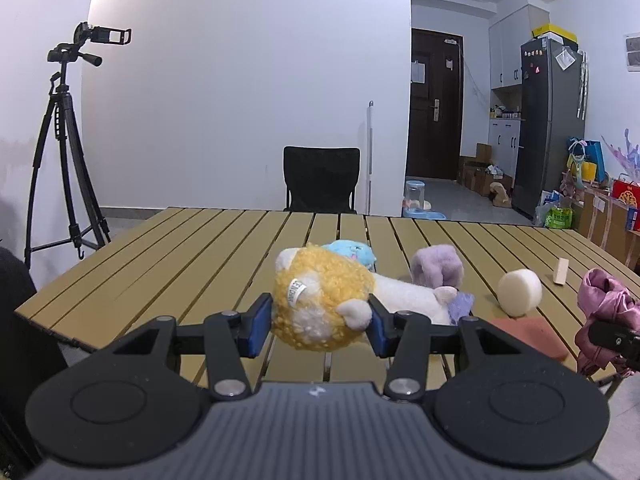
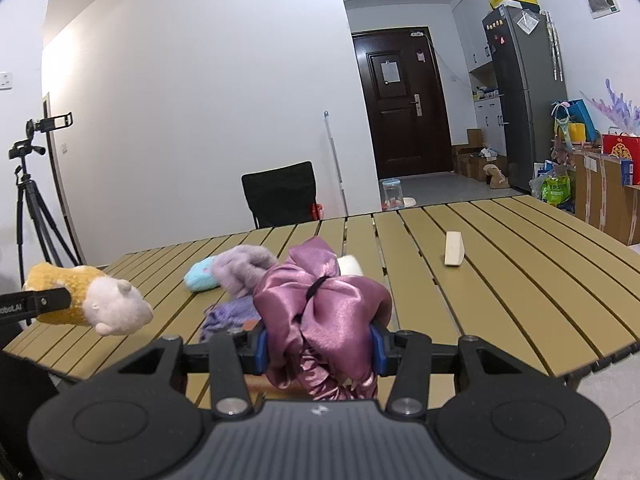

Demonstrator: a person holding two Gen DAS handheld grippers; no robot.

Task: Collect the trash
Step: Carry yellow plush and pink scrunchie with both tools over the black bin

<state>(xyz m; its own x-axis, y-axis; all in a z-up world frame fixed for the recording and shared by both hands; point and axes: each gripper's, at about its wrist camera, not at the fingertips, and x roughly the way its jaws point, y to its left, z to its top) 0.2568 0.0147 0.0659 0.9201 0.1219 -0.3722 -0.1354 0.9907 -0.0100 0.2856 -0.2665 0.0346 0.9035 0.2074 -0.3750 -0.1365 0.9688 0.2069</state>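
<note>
The slatted wooden table (image 1: 192, 256) bears a purple plush (image 1: 438, 270), a blue plush (image 1: 352, 252), a cream foam disc (image 1: 520, 292) and a small wooden block (image 2: 454, 249). The left gripper (image 1: 320, 322) pinches a yellow-and-white plush toy (image 1: 320, 300) above the near edge; the right gripper (image 2: 320, 350) clamps a pink satin cloth bundle (image 2: 328, 312). The slippery satin could slide free, and the plush, seemingly held by its soft body, may sag out.
</note>
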